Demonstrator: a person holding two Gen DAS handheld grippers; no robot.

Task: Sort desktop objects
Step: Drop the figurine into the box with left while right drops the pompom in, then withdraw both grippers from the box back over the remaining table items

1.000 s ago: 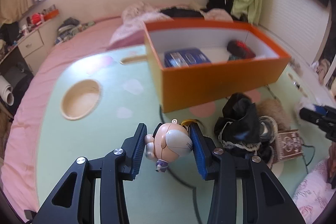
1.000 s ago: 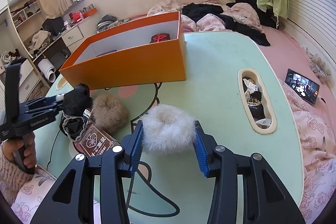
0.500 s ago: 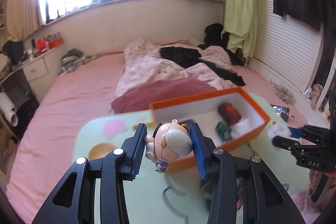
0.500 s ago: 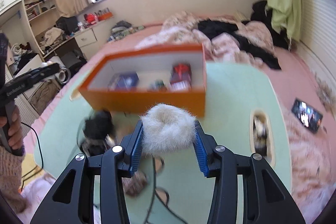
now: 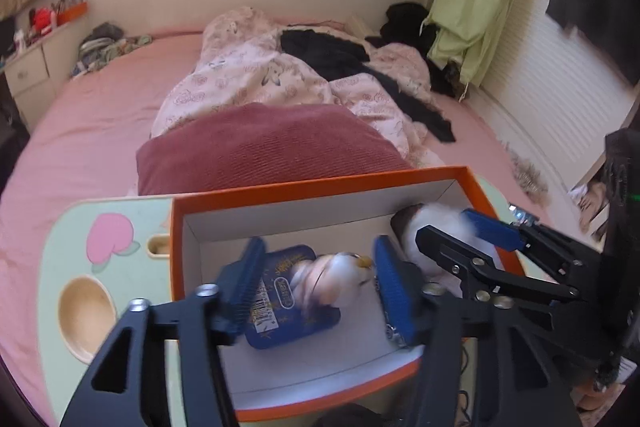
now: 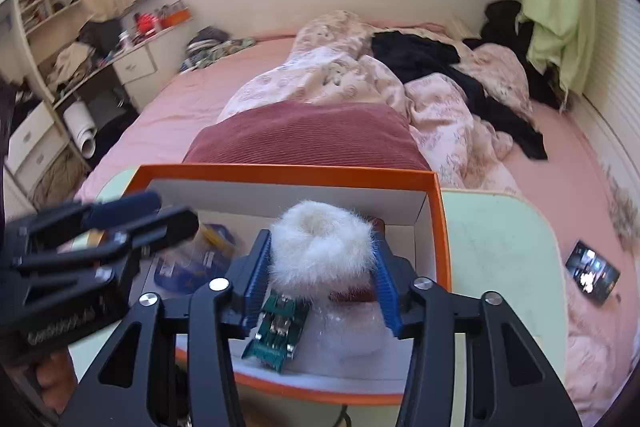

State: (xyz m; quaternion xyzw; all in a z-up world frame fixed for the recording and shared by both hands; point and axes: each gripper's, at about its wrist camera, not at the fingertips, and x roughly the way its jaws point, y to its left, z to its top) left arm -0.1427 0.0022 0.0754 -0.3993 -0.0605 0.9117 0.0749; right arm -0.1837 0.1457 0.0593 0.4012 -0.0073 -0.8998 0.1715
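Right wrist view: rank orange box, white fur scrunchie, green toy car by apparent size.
1. Orange box, largest.
2. White fur scrunchie, held in the right gripper; it sits nearer the camera, so it looks bigger than it is.
3. Green toy car, smallest.

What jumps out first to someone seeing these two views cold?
The orange box at the table's far edge, with both grippers over it. The right gripper is clamped on a white fluffy scrunchie above a green toy car. The left gripper stands open, a blurred pink figurine between its fingers above a blue tin; I cannot tell if it is touching them.
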